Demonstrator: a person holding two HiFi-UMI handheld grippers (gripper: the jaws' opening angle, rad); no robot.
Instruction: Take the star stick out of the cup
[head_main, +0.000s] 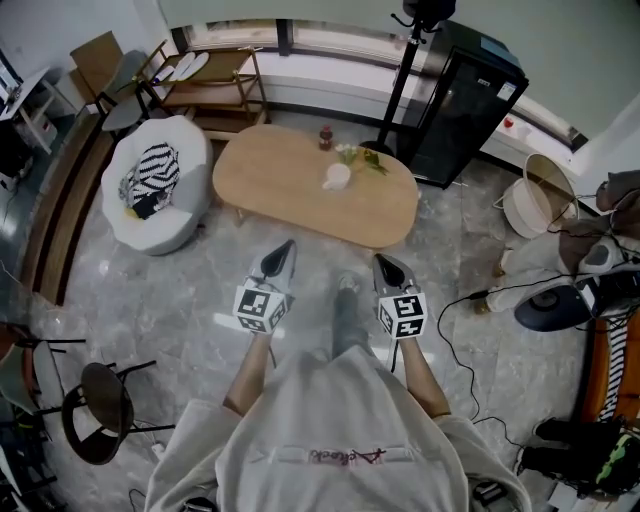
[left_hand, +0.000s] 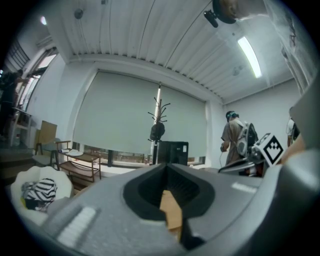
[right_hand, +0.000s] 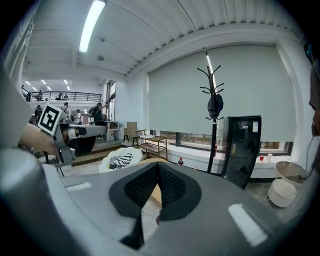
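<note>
In the head view a white cup stands on the oval wooden table ahead of me. Yellow-green sprigs lie just behind the cup; I cannot make out a star stick at this distance. A small dark bottle stands at the table's far edge. My left gripper and right gripper are held side by side at chest height, short of the table, both pointing at it. Each has its jaws together with nothing held. In the gripper views the left gripper and right gripper fill the foreground.
A white round seat with striped cloth sits left of the table. Behind it are a wooden shelf, a coat stand and a black cabinet. A black stool is near left; cables and a white basket are right. A person stands in the room.
</note>
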